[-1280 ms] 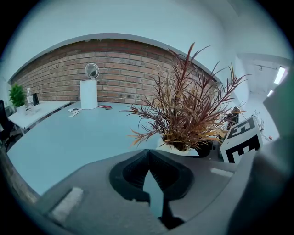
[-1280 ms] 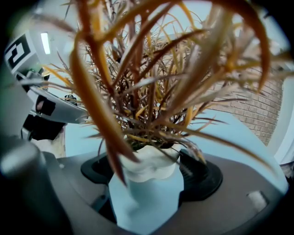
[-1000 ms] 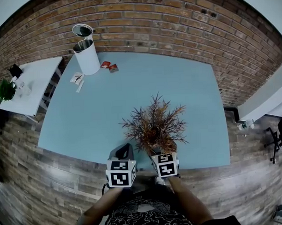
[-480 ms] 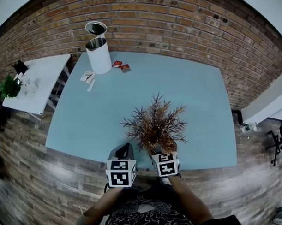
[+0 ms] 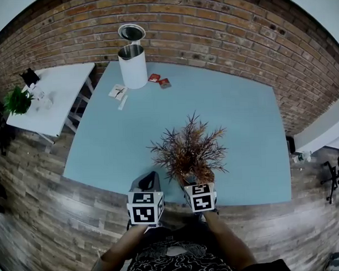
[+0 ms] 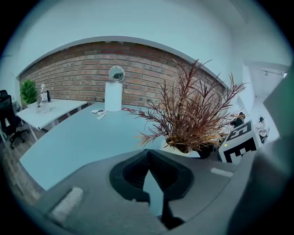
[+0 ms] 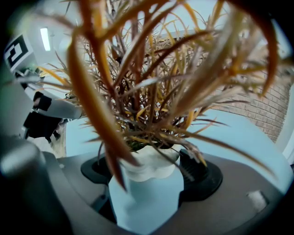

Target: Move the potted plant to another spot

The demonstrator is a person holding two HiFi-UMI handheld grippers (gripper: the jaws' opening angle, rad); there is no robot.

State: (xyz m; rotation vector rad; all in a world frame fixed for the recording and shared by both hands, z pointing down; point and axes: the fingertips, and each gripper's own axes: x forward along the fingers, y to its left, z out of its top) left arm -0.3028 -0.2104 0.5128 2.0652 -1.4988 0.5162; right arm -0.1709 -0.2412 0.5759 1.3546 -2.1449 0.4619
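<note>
The potted plant [image 5: 189, 153], with reddish-brown spiky leaves in a small white pot [image 7: 149, 167], is near the front edge of the blue table [image 5: 114, 145]. My right gripper [image 5: 195, 180] is shut on the pot, one jaw on each side [image 7: 148, 173]. My left gripper [image 5: 150, 180] hovers just left of the plant at the table's edge, shut with nothing in it [image 6: 147, 153]. The left gripper view shows the plant [image 6: 193, 114] to its right, beside the right gripper's marker cube [image 6: 239, 142].
A white cylindrical container [image 5: 132, 65] with a raised lid stands at the table's back left, near red packets [image 5: 159, 80] and papers [image 5: 119, 92]. A white side table [image 5: 57, 94] with a green plant [image 5: 17, 100] is further left. A brick wall [image 5: 210, 25] runs behind.
The table and the white container have drifted right in the head view, while the plant stayed with both grippers, so it has shifted left along the table's front.
</note>
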